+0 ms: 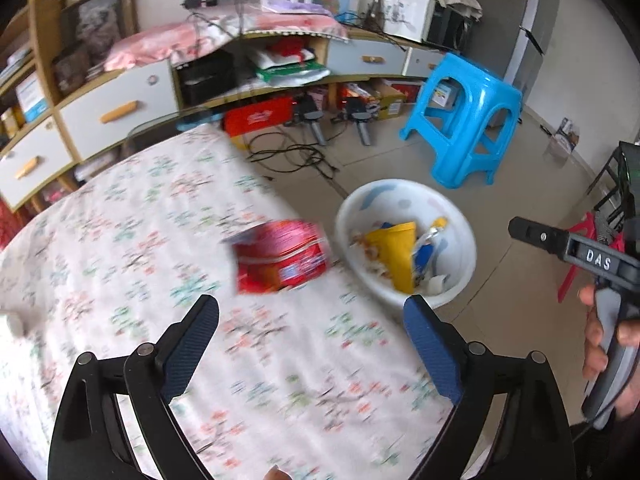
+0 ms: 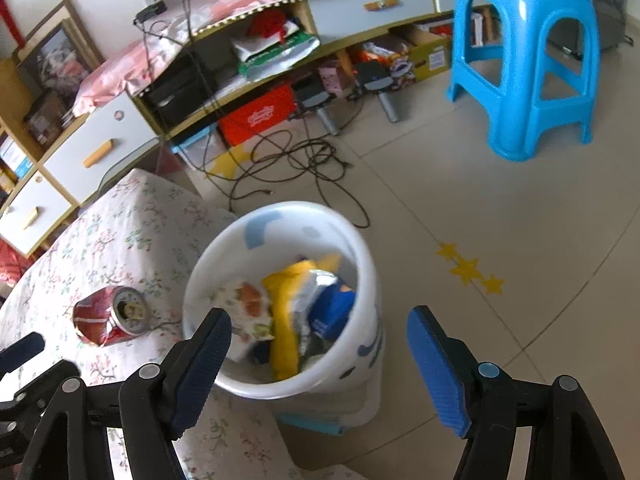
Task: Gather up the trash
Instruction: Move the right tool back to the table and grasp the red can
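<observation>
A crushed red can [image 1: 280, 256] lies on the floral tablecloth [image 1: 120, 240] near the table's right edge; it also shows in the right wrist view [image 2: 110, 316]. A white trash bin [image 1: 348, 216] stands on the floor beside the table, holding a yellow wrapper [image 1: 394, 252] and other wrappers. In the right wrist view the bin [image 2: 360, 256] is just ahead. My left gripper [image 1: 312, 316] is open and empty above the cloth, short of the can. My right gripper [image 2: 320, 332] is open and empty over the bin's near rim; it shows at the right of the left view [image 1: 560, 240].
A blue plastic stool [image 2: 524, 56] stands on the tiled floor beyond the bin. Black cables [image 2: 296, 164] lie on the floor in front of a long low cabinet [image 2: 360, 12] with cluttered shelves. A red plastic stool [image 1: 580, 248] is at the far right.
</observation>
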The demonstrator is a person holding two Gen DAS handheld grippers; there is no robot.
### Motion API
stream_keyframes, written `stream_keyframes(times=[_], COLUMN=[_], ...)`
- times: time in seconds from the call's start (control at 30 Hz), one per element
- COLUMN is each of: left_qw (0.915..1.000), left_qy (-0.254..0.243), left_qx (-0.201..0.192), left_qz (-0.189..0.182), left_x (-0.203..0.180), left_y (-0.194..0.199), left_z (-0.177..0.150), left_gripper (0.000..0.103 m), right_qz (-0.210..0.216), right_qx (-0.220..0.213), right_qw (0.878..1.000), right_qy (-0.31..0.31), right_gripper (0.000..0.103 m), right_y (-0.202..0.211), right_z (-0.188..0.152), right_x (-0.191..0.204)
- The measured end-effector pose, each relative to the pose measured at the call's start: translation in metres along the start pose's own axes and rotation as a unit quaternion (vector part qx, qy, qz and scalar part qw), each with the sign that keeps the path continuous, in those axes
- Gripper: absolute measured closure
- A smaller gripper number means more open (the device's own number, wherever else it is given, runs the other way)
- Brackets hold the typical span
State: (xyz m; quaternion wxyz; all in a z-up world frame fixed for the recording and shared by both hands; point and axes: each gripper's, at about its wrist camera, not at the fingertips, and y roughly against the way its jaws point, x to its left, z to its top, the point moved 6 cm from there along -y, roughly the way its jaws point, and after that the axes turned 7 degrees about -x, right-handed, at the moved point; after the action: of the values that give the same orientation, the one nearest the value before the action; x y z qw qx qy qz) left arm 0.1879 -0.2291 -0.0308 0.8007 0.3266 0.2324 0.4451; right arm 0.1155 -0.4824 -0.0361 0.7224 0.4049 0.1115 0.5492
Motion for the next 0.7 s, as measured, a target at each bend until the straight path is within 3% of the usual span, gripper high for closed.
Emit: stream_keyframes(times=[0.4, 0.7], left_qw=[0.9971, 0.9893], left_qy=[0.045, 0.111], left_qx=[0.008, 0.008], left_qz=[0.061, 0.095], left_x=[0.096, 0.165], left_y=[0.043, 0.053], left_z=[-0.047, -0.086], left_gripper=[0.001, 0.0], right_qz=[0.012, 0.032], right_qx=[0.014, 0.029], right_qw=[0.998, 0.995], right_qy=[0.056, 0.094], right_gripper=[0.022, 0.018], right_y=[-0.012, -0.028], right_z=[-0.016, -0.037], right_x=[0.064, 0.121])
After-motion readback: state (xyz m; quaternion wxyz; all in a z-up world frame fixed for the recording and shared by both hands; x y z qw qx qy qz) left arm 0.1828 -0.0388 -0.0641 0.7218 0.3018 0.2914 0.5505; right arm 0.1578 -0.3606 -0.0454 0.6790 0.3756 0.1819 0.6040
